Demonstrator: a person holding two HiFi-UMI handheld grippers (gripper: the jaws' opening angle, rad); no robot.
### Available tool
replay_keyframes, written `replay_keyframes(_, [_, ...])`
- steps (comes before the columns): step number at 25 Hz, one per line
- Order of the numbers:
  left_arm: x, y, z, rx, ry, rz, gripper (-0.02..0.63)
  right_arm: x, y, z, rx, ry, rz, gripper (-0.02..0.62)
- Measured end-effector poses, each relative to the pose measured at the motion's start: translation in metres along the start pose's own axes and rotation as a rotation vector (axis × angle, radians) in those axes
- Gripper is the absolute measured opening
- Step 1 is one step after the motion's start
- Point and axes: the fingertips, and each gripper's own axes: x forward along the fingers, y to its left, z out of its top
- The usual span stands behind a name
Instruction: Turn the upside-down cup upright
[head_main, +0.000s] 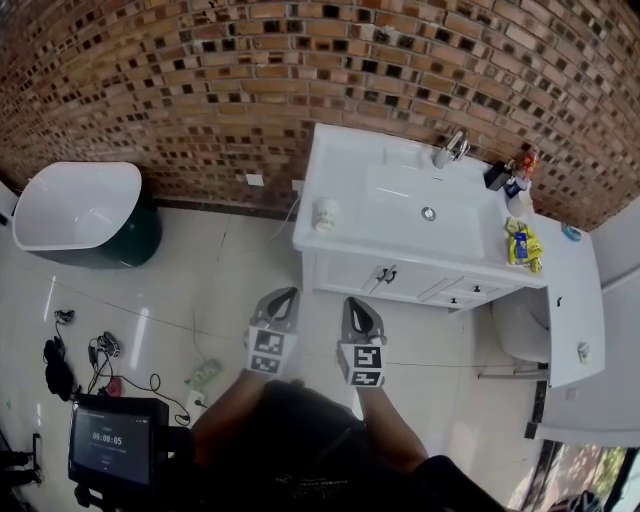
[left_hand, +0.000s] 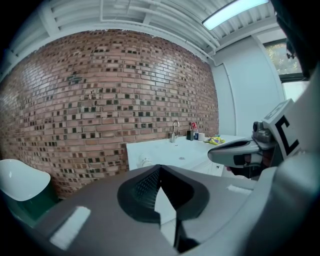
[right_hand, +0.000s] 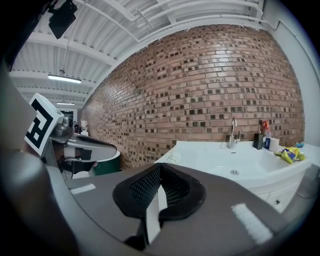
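A small whitish cup (head_main: 325, 213) stands on the left end of the white vanity top (head_main: 350, 235); it also shows as a pale cup (left_hand: 145, 161) in the left gripper view and as a cup (right_hand: 173, 158) in the right gripper view. Both grippers hover side by side over the floor in front of the vanity, well short of the cup. My left gripper (head_main: 283, 298) (left_hand: 160, 169) has its tips together and holds nothing. My right gripper (head_main: 358, 308) (right_hand: 161, 167) is shut and empty too.
The vanity has a basin (head_main: 425, 200), a faucet (head_main: 452, 148), bottles (head_main: 510, 180) at the back right and a yellow packet (head_main: 522, 243). A white tub on a dark green base (head_main: 85, 210) stands far left. Cables (head_main: 100, 350) and a screen (head_main: 115, 440) lie on the floor.
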Motion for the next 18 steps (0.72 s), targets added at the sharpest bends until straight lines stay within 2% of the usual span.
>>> replay_keyframes(8, [0.039, 0.037, 0.007, -0.014, -0.006, -0.018, -0.002, 0.051, -0.009, 0.012, -0.009, 0.015, -0.026, 0.014])
replay_keyframes(18, [0.086, 0.074, 0.030, -0.038, -0.058, -0.048, -0.002, 0.102, -0.021, 0.030, -0.052, 0.036, -0.061, 0.014])
